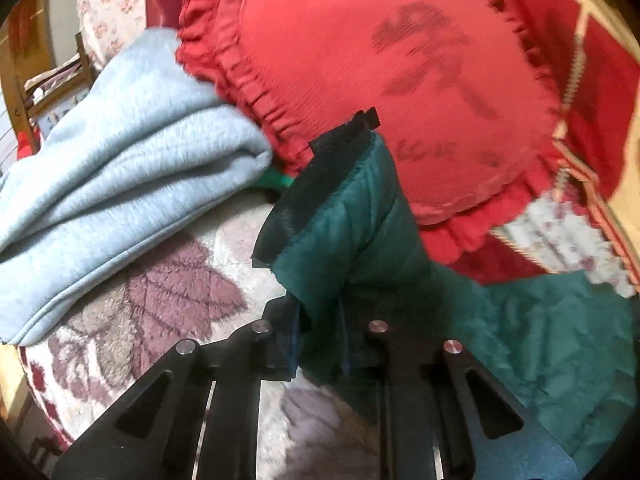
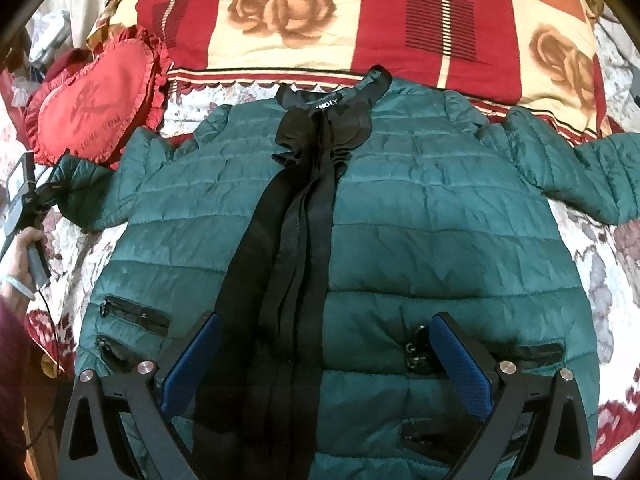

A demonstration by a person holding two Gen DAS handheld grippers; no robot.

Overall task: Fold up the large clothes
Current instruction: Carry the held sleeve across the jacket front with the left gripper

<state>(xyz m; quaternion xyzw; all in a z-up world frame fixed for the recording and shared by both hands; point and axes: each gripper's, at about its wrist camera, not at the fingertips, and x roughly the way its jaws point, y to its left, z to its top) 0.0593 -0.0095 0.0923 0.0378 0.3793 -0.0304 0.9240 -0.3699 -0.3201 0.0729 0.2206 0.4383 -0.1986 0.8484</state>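
A dark green quilted jacket (image 2: 400, 216) lies spread flat, front up, on the bed, with a black front band (image 2: 292, 240) down its middle and both sleeves out to the sides. My right gripper (image 2: 324, 328) is open and empty, hovering over the lower front of the jacket. My left gripper (image 1: 320, 320) is shut on the cuff of the jacket's left sleeve (image 1: 344, 232), which has a black edge; it also shows in the right wrist view (image 2: 44, 196) at the sleeve end (image 2: 80, 184).
A red heart-shaped cushion (image 1: 360, 80) lies just beyond the held sleeve, also seen in the right wrist view (image 2: 92, 108). A folded light grey garment (image 1: 112, 184) lies left of it. A red and cream rose blanket (image 2: 320, 20) lies beyond the collar. The bed has a floral cover (image 1: 160, 312).
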